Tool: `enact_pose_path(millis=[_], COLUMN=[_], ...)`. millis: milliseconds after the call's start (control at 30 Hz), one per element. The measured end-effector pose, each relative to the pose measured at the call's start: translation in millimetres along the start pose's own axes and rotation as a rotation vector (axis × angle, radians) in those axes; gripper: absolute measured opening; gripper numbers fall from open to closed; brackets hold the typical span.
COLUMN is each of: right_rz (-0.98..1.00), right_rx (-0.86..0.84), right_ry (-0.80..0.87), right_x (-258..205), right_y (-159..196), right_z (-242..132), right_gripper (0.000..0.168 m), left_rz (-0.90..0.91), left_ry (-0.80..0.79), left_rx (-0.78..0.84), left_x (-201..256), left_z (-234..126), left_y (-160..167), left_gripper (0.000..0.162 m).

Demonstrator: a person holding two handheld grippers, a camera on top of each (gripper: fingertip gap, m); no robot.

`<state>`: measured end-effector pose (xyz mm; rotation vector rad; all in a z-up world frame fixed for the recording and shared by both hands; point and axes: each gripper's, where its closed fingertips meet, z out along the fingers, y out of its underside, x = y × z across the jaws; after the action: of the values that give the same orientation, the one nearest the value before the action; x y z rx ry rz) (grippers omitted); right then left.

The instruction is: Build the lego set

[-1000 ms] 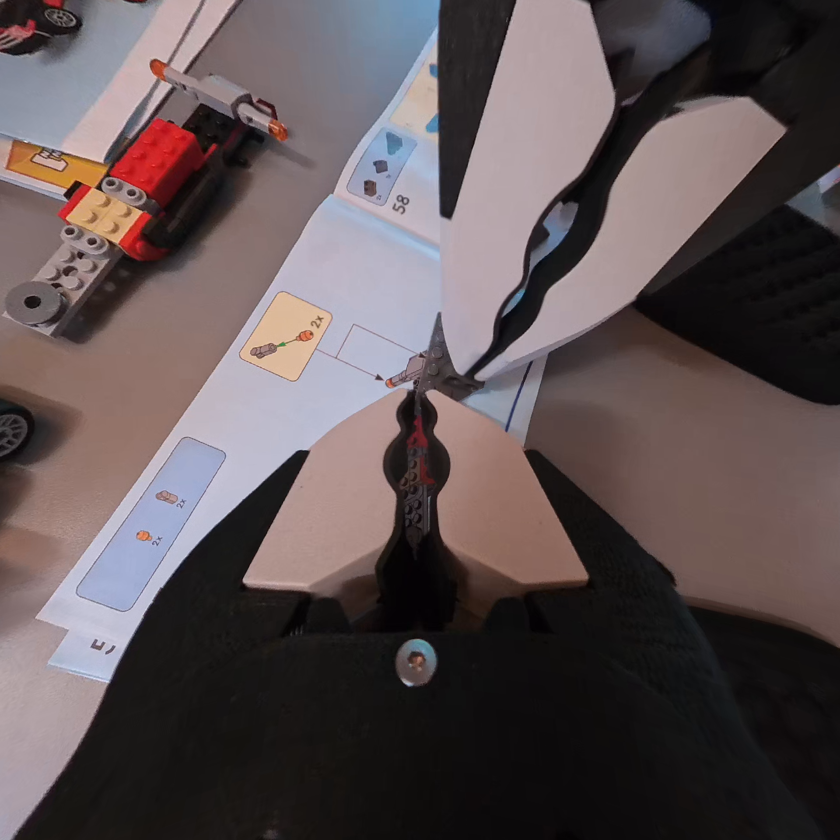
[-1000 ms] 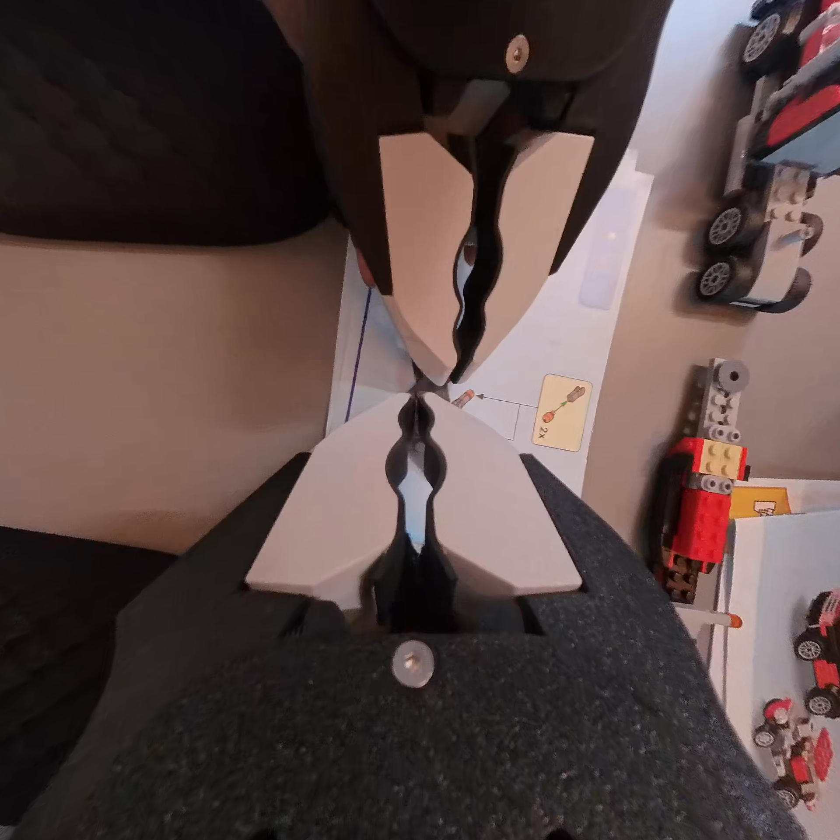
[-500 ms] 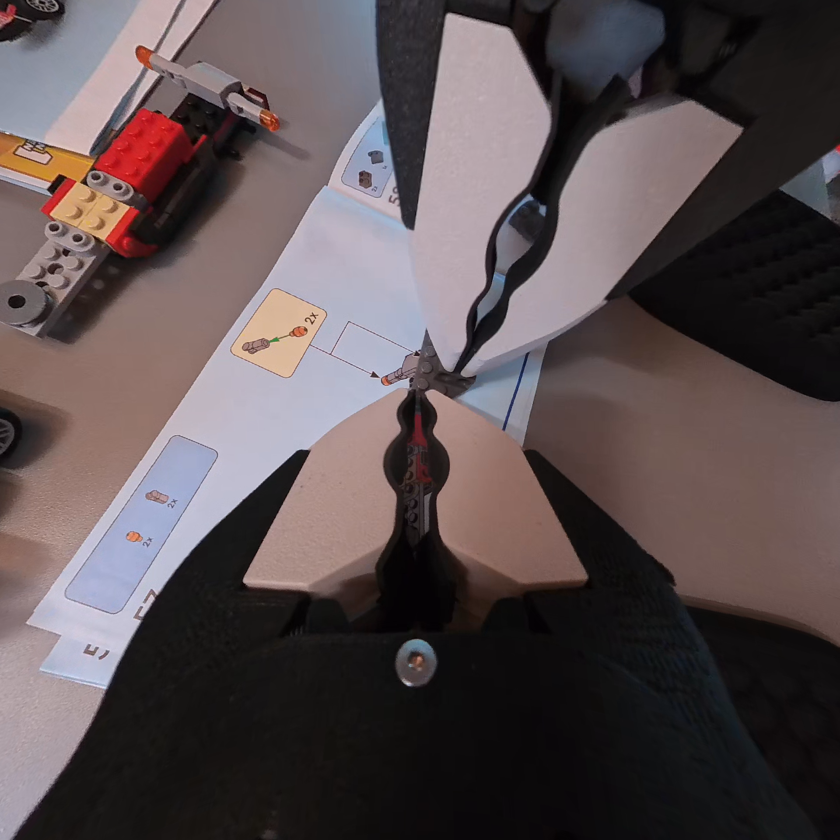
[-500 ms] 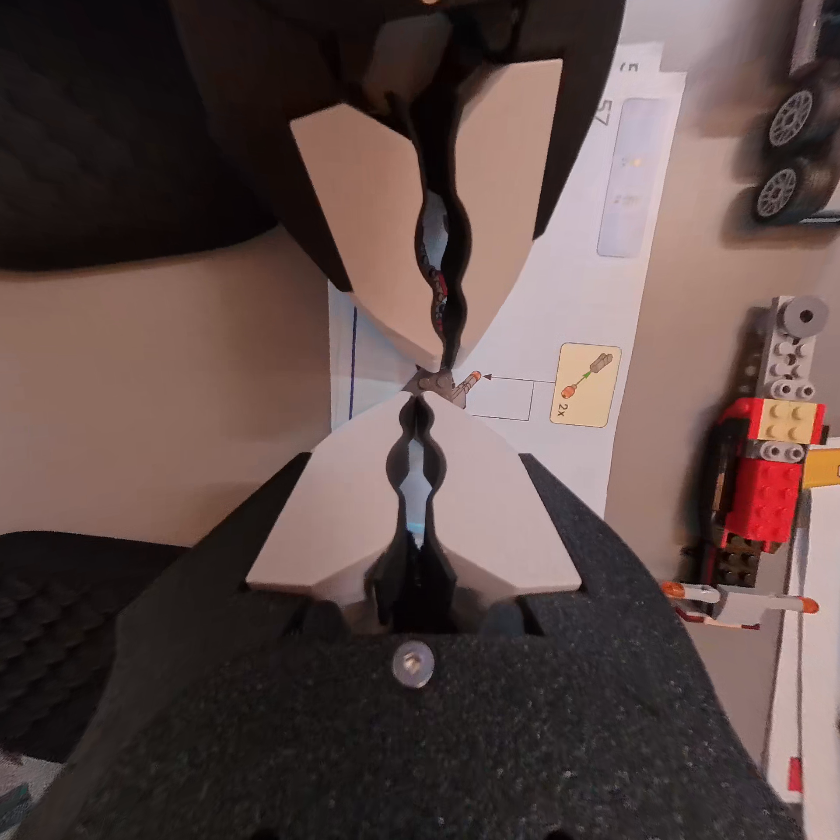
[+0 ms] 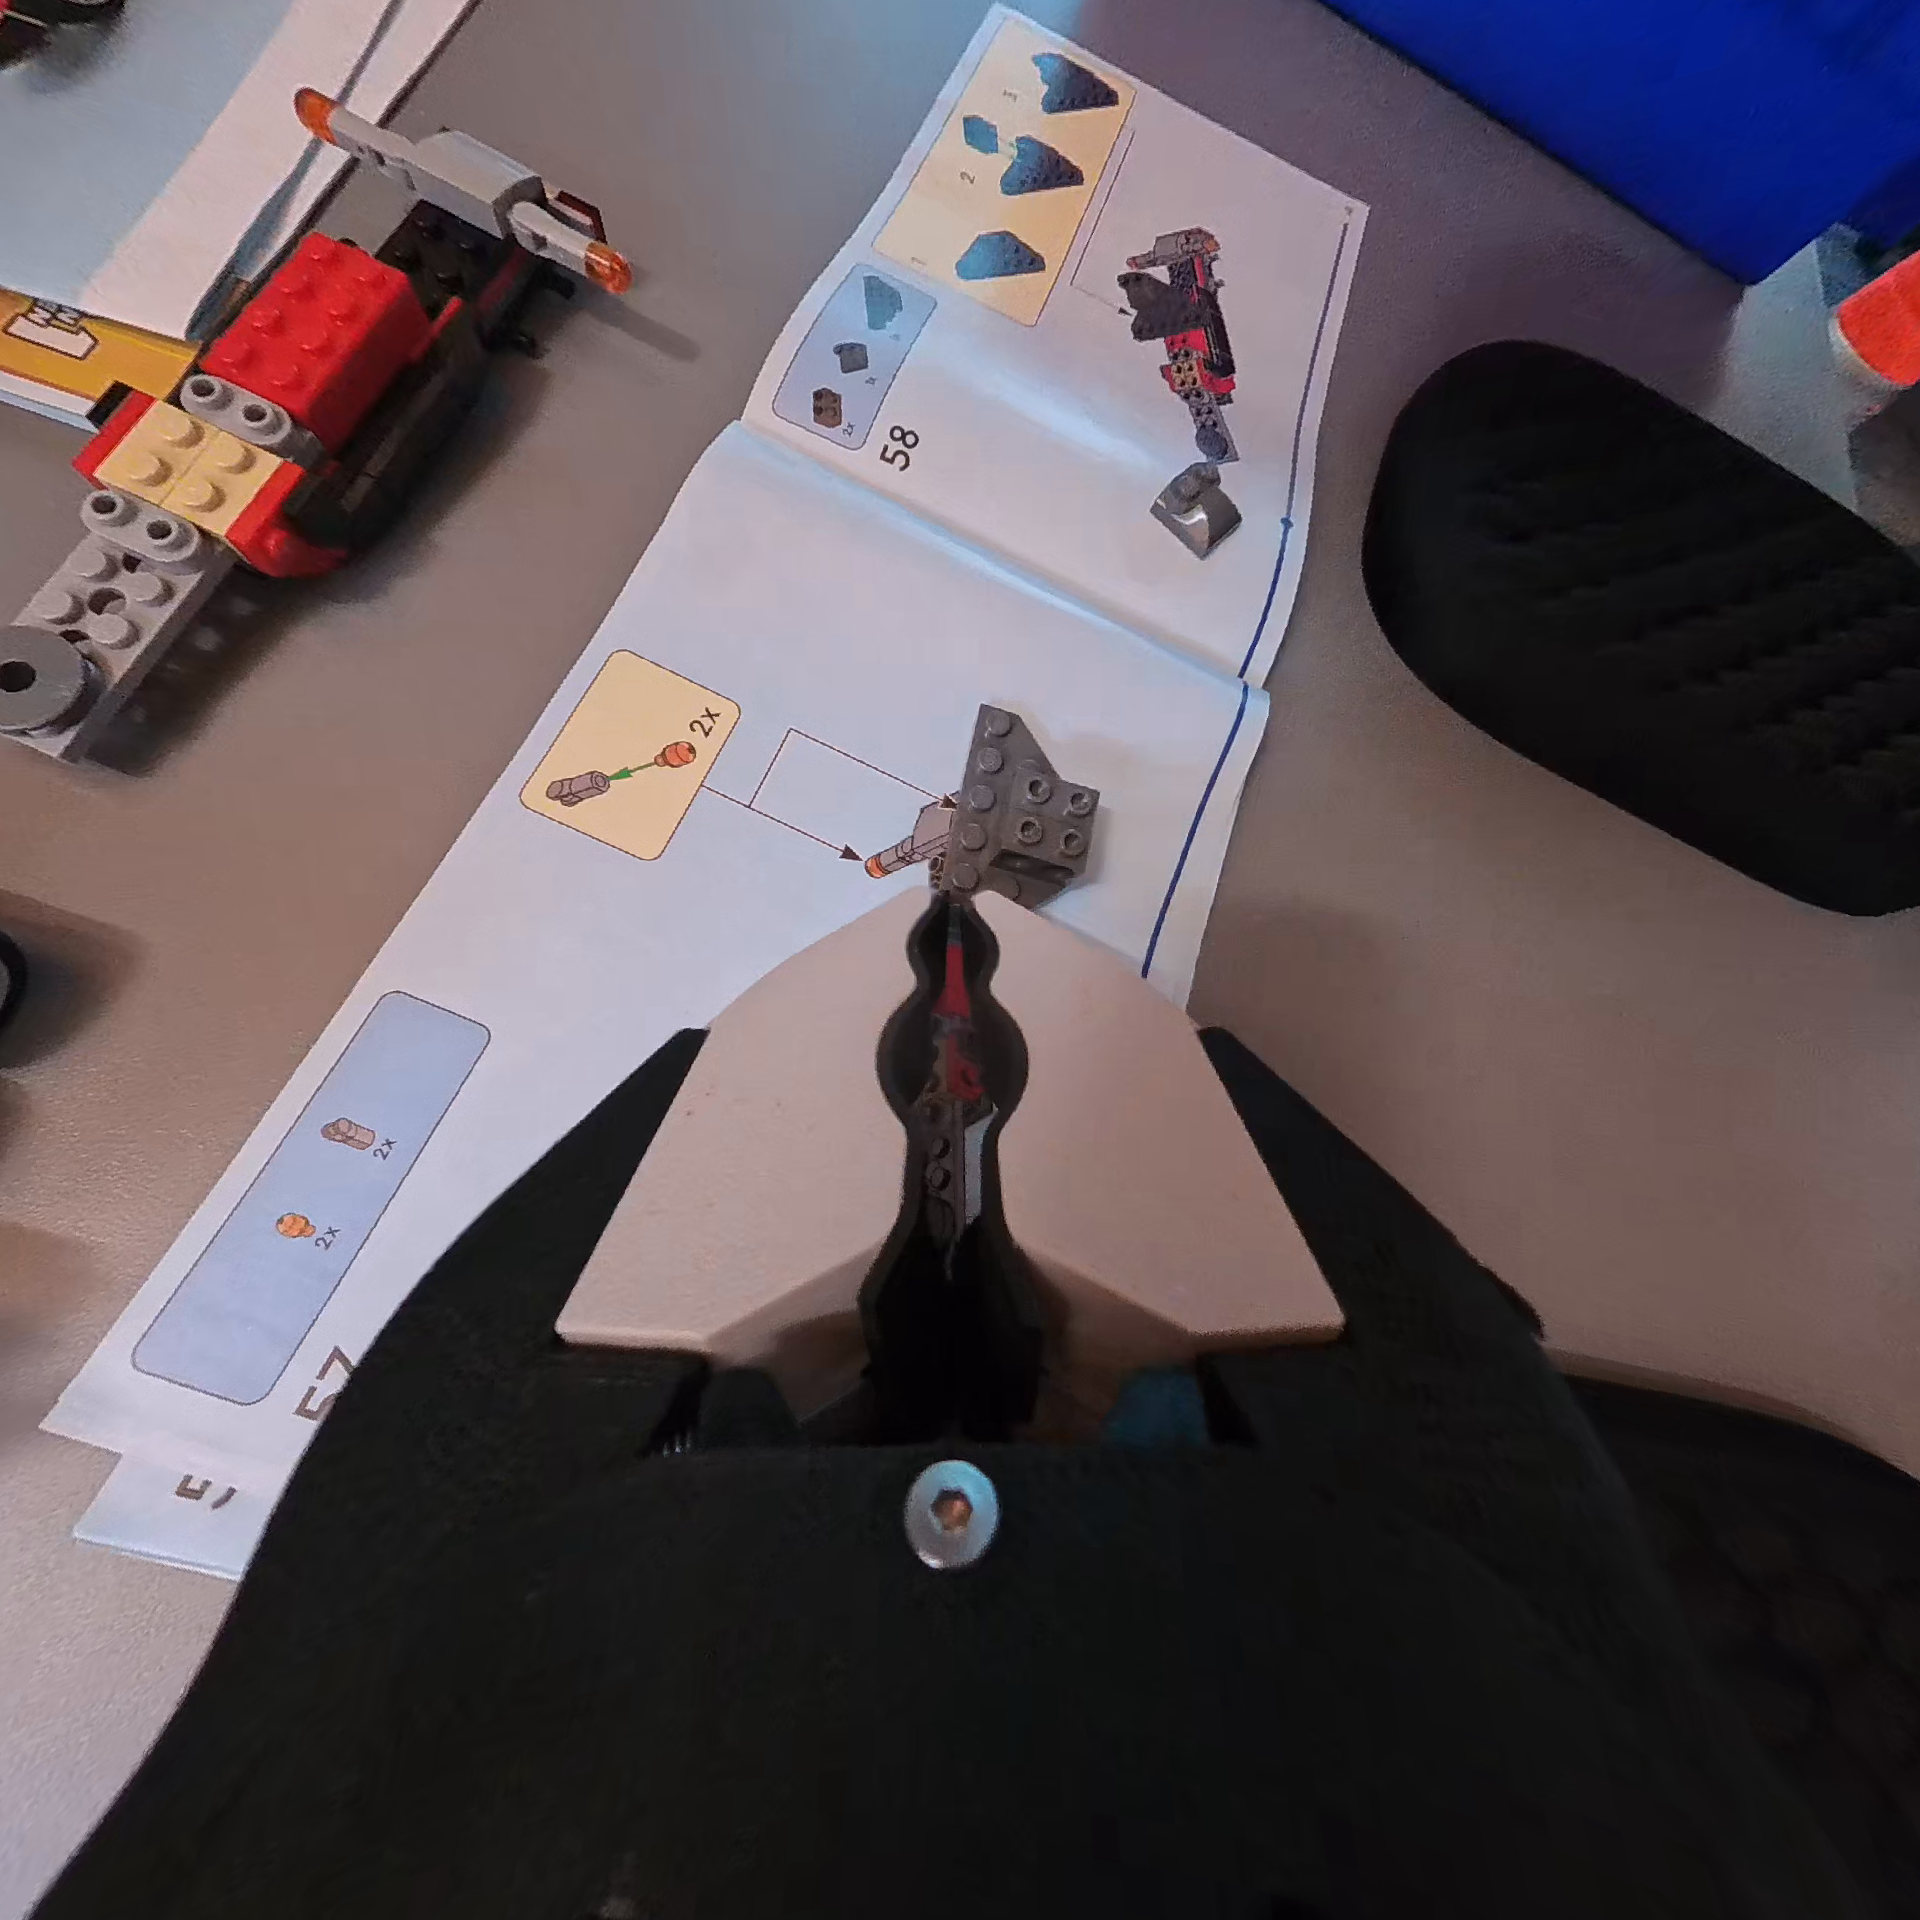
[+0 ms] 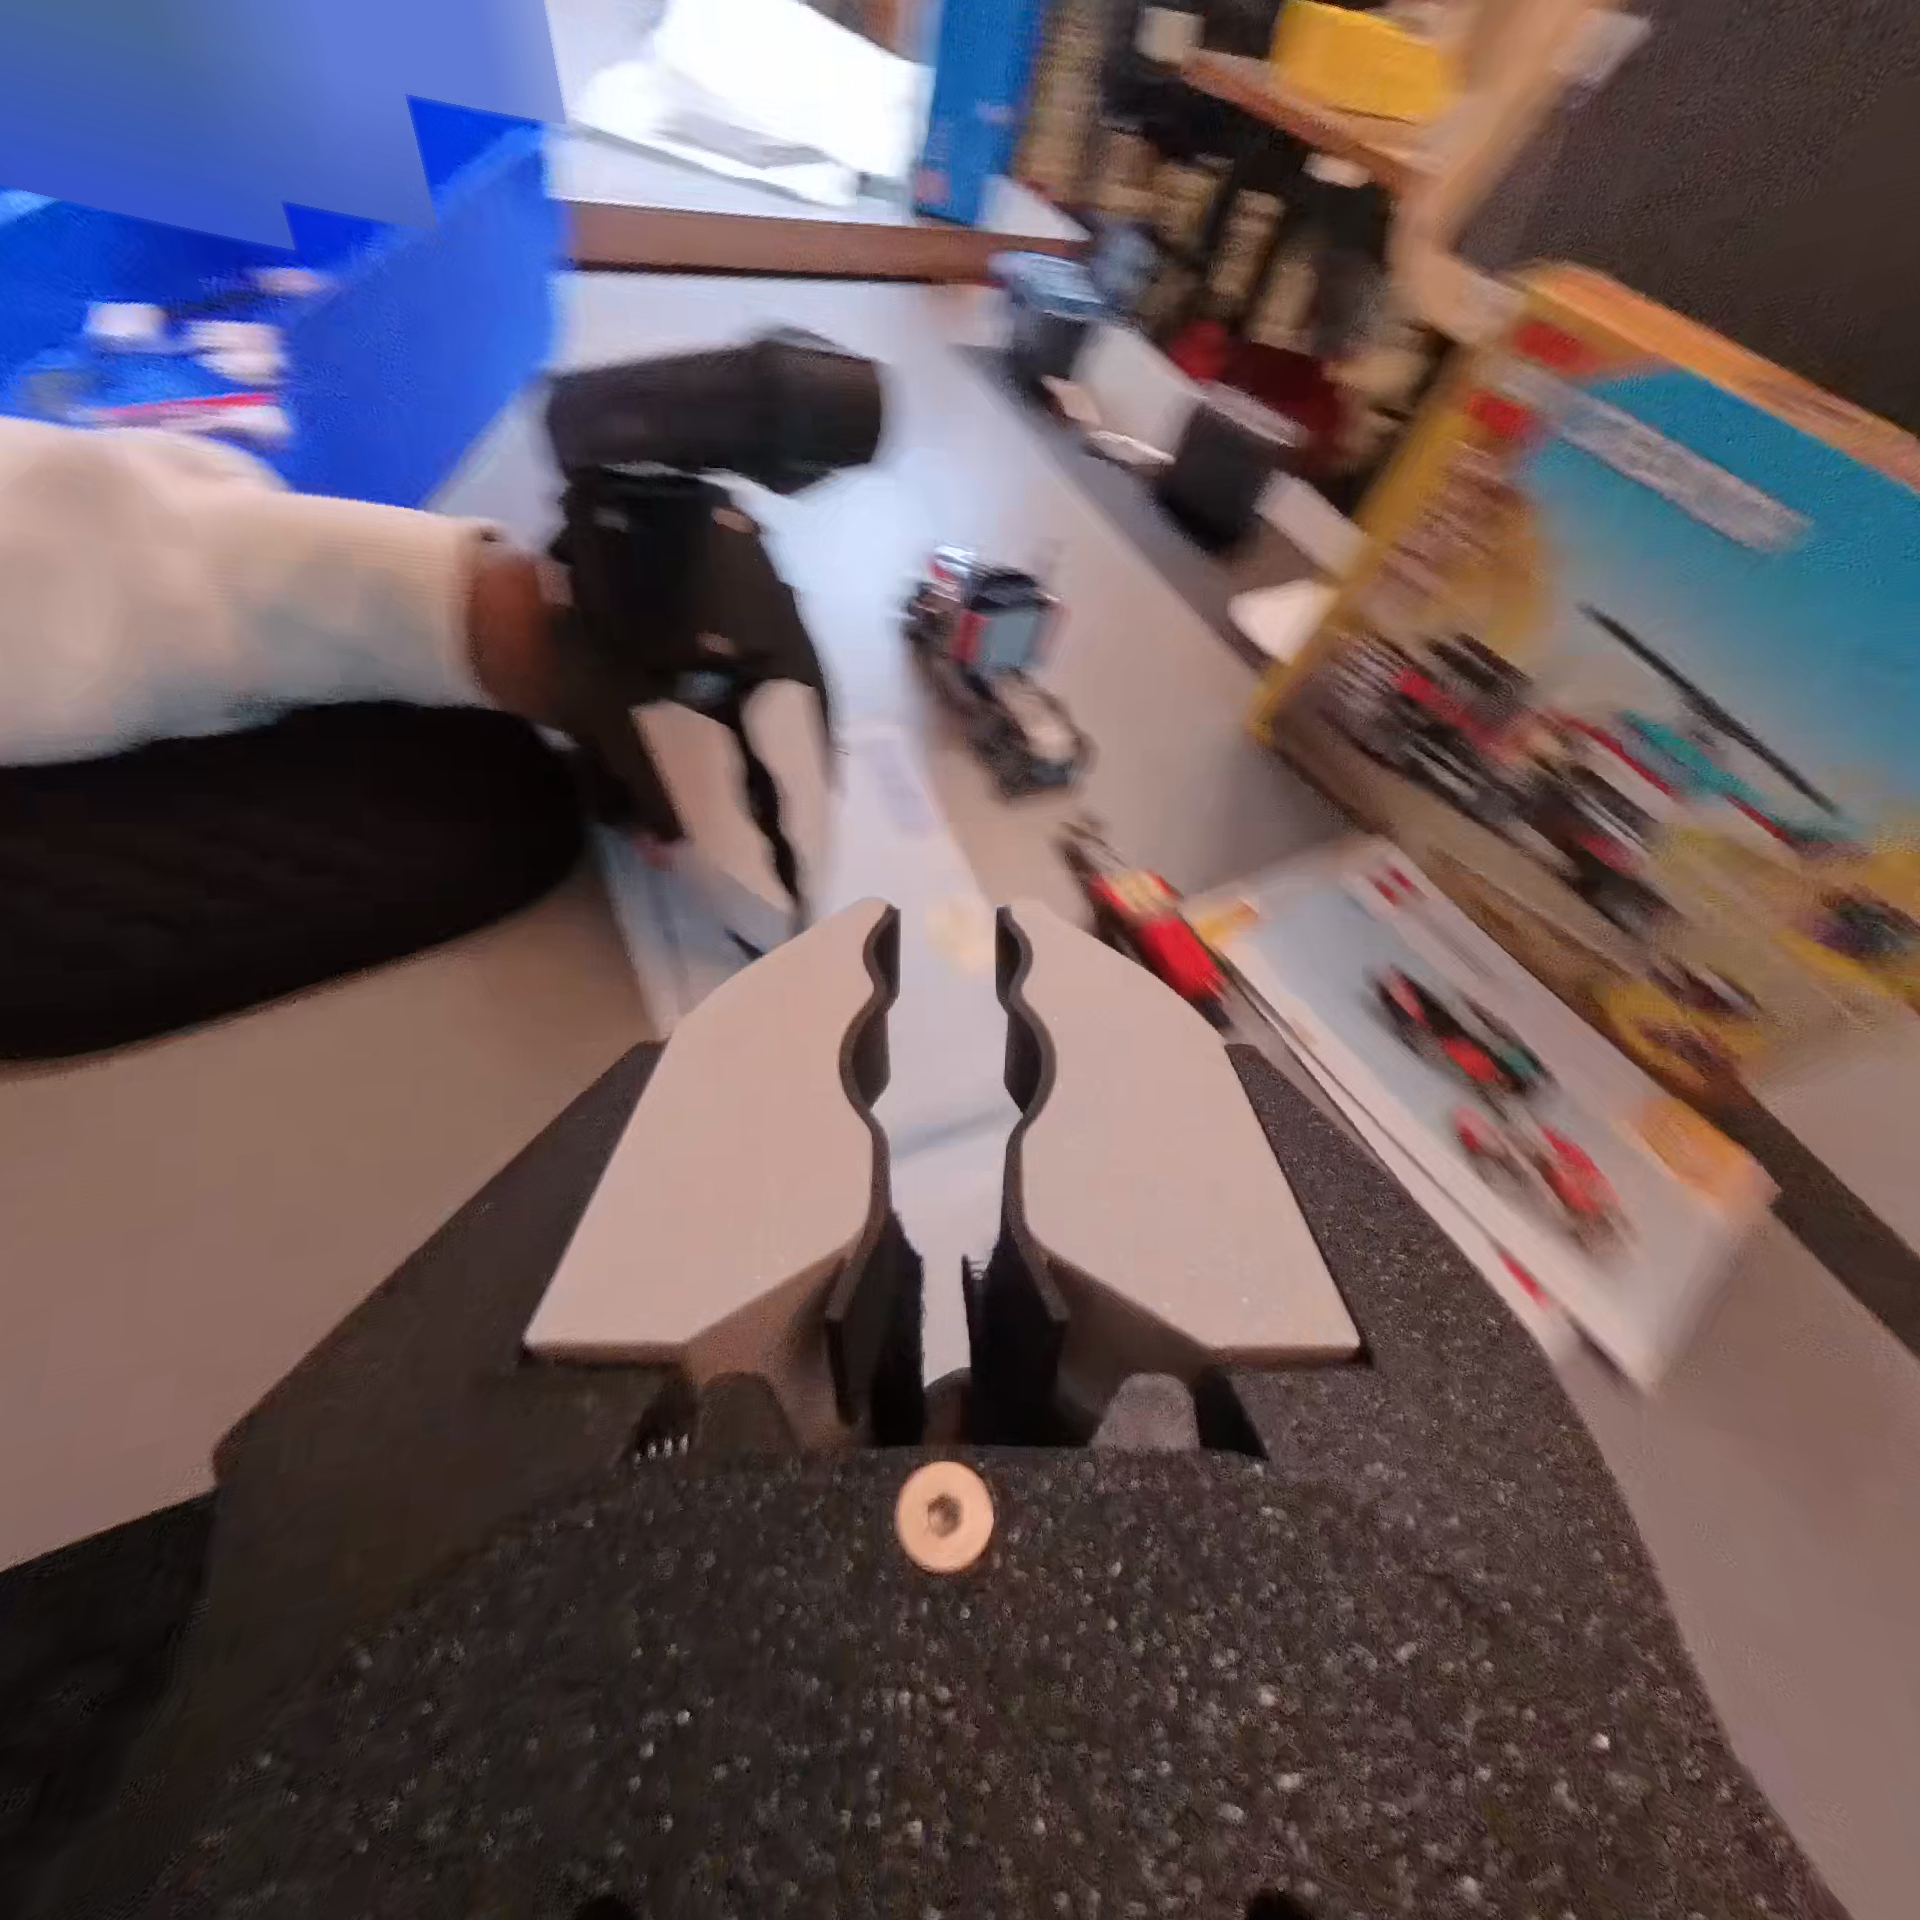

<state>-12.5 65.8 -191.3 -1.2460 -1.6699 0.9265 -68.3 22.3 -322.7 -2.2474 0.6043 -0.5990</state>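
Holding a small grey lego piece [image 5: 1013, 805] by its near edge, left hand-held gripper [image 5: 951, 904] pinched tight, tips closed on it over the open instruction booklet [image 5: 644, 966] on the table [image 5: 1455, 1091]. Only a thin bit of that piece caught between the tips, most of it sticking out far past them. Could slip and drop onto the paper if squeezed less or bumped. Could twist sideways too, with so little held.

Right hand-held gripper [image 6: 945, 935] a little way open, holding nothing, up off the table and pointed across the room. Very blurry in the right wrist view, so likely moving fast. Might knock the lego box [image 6: 1621, 665] on the right or the half-built red model [image 6: 1153, 925] just past its tips.

Another small grey slope piece [image 5: 1195, 511] lying loose on the far page of the booklet. Easy to push off the paper and lose. Red and grey model [image 5: 260, 416] resting far left on the table, well apart from the held piece.
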Motion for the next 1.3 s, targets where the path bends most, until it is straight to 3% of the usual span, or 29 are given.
enact_pose_path(millis=[100,267,467,1033,1300], right_rz=[0.062,0.181,0.379,0.458,0.417], right_rx=[-0.111,-0.229,-0.338,-0.373,-0.383], right_ry=[0.262,0.466,0.533,0.52,0.501], right_x=[31,39,38,38,34], right_y=[44,111,169,189,188], right_z=[-40,-63,-72,-78,-75], right_gripper=[0.017,0.017,0.016,0.018,0.015], left_rz=[0.006,0.022,0.012,-0.008,0.096], left_ry=[-0.003,-0.008,-0.011,0.003,-0.01], left_rx=[0.0,0.004,0.01,-0.009,0.143], left_x=[0,1,-1,-2,9], left_z=[0,-1,-3,-4,-9], left_y=[0,0,0,4,-23], left_gripper=[0.003,0.003,0.003,0.003,0.008])
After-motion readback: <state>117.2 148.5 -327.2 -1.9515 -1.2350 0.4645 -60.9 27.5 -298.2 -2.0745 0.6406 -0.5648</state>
